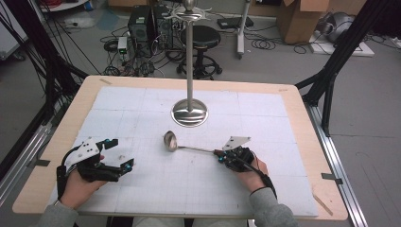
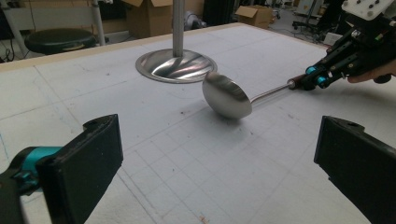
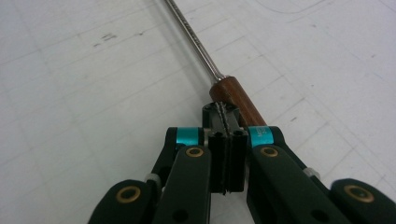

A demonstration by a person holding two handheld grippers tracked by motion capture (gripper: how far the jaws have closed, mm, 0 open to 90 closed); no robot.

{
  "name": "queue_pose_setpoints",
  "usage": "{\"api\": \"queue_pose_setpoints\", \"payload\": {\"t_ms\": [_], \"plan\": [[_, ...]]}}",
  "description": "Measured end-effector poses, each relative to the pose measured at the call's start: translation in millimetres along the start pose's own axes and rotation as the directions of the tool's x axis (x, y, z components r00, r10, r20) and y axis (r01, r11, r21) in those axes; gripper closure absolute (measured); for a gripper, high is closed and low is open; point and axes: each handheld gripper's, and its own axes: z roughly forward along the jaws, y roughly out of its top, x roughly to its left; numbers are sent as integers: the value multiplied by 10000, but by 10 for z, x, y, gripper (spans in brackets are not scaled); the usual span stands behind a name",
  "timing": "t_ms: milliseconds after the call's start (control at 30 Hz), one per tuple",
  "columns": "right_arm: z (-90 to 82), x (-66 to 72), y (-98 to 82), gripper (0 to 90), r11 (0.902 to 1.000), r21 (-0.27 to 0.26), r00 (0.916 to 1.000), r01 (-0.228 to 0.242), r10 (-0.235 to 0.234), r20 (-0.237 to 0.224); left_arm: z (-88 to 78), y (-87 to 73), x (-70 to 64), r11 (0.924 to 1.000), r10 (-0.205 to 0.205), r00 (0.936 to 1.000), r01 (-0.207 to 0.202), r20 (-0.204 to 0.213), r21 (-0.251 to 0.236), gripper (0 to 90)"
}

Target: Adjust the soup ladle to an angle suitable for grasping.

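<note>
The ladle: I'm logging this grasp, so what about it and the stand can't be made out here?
- Right gripper view: the closed jaws of the right gripper cover the wooden handle; whether they pinch it can't be told. The top edge cuts off the ladle's bowl.
- Left gripper view: the top edge cuts off the stand.
- High view: the stand's hooks are too small to count.
- Left gripper: open, empty.

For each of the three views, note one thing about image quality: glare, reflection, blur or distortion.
High view: the stand's base shines with glare, and the table edges bow slightly.
Left gripper view: the ladle bowl shows soft reflections, while the near black jaws are blurred.
Right gripper view: the wooden handle is fairly sharp; the metal shaft softens farther away.
</note>
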Motion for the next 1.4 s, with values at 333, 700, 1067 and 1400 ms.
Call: {"api": "queue_pose_setpoints", "payload": {"t_ms": [333,700,1067,1400], "plan": [[-15,-15,50,900,9958,-790,9978,-469,429,-510,4,-3,3,10000,9,10000,-10,16,46,17],[247,98,480,900,9860,-1514,9871,-701,466,-1533,3,-3,2,9999,90,10000,-90,-40,-73,17],[631,58,769,900,9821,-1553,9833,-1069,813,-1626,-1,-9,-8,10000,94,9999,-94,55,13,17],[753,28,788,900,9868,-1178,9811,-1116,905,-1708,-70,-39,-26,9999,82,9999,-81,-113,91,17]]}}
